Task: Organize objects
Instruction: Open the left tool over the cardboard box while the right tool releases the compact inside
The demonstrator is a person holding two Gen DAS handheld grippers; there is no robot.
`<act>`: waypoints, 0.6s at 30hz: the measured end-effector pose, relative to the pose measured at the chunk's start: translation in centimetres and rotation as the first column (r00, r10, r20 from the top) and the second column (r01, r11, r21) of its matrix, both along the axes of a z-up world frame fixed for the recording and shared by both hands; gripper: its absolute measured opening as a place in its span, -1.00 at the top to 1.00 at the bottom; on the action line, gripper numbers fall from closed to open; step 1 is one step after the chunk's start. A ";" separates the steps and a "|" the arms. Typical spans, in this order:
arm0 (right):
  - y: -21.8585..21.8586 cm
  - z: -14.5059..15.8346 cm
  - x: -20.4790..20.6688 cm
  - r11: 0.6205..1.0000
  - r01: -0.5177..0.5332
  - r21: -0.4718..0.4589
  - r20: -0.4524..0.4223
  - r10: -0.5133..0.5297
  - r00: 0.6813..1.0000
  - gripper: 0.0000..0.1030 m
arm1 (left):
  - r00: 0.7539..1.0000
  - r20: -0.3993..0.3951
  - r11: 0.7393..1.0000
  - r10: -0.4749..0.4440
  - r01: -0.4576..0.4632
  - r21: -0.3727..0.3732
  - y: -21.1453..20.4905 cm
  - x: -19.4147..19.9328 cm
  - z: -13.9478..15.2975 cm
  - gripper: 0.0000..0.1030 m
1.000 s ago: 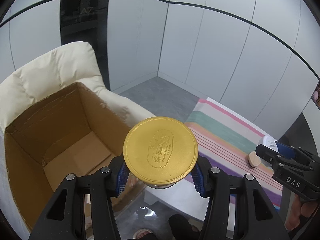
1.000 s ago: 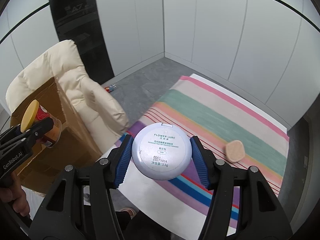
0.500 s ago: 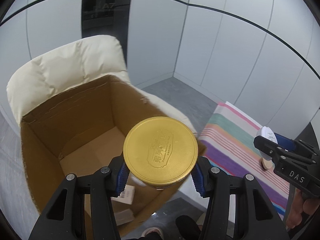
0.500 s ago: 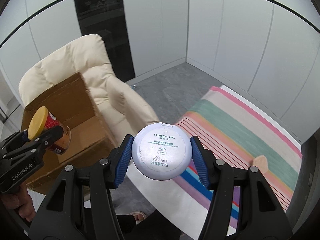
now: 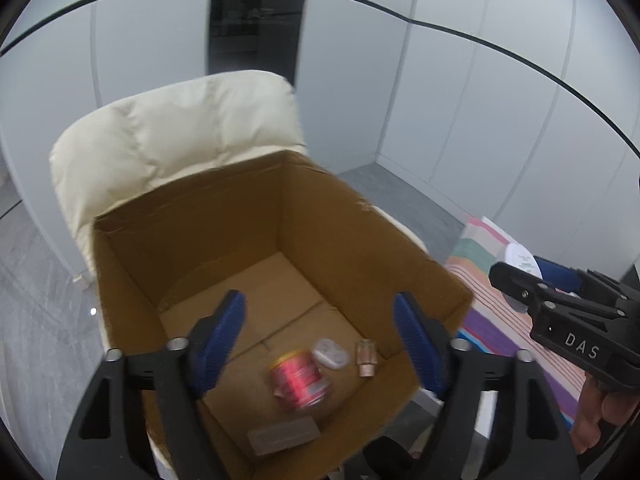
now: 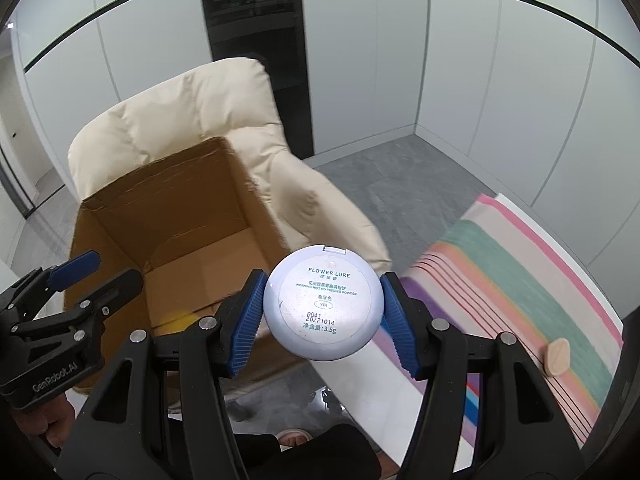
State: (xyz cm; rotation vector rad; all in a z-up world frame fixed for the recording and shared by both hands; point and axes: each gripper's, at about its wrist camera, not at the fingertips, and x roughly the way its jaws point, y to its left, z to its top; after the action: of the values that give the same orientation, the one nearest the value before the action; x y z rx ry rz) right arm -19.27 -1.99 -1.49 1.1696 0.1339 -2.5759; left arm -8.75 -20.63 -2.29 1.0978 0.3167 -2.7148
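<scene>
My left tool (image 5: 320,344) has just opened, empty; the red jar (image 5: 298,378) lies below in the box (image 5: 336,216). My right tool (image 6: 322,316) grips the powder compact (image 6: 323,303).

My left hand-held gripper (image 5: 320,338): black frame, silver screws, ribbed blue pads, "GenRobot.AI" lettering on side. My right hand-held gripper (image 6: 322,316): same black frame, blue pads, white "DAS" marking. My clothing below: dark.
</scene>
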 end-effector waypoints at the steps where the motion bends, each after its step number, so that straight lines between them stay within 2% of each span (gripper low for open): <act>1: -0.7 0.0 0.0 1.000 -0.011 0.001 0.001 0.011 1.000 -0.17 | 1.000 -0.004 1.000 0.018 -0.018 -0.001 -0.4 0.3 0.0 -0.77; 5: -3.3 -0.2 0.1 0.998 -0.055 0.005 0.003 0.055 0.998 -0.17 | 0.995 -0.014 0.995 0.100 -0.100 -0.020 -2.8 1.4 0.2 -1.00; 14: -7.9 -0.4 0.6 0.991 -0.132 0.010 0.007 0.132 0.991 -0.17 | 0.981 -0.007 0.979 0.194 -0.194 -0.060 -6.8 3.6 0.2 -1.00; 18: -9.5 -0.4 0.6 0.988 -0.156 0.009 0.010 0.156 0.988 -0.17 | 0.977 -0.003 0.976 0.213 -0.213 -0.055 -8.2 4.4 0.2 -1.00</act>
State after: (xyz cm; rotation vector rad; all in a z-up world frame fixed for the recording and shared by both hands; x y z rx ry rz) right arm -18.63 -11.49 -1.94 1.1278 0.2271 -2.4355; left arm -4.34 -28.87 -2.11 0.9918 0.3367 -2.5180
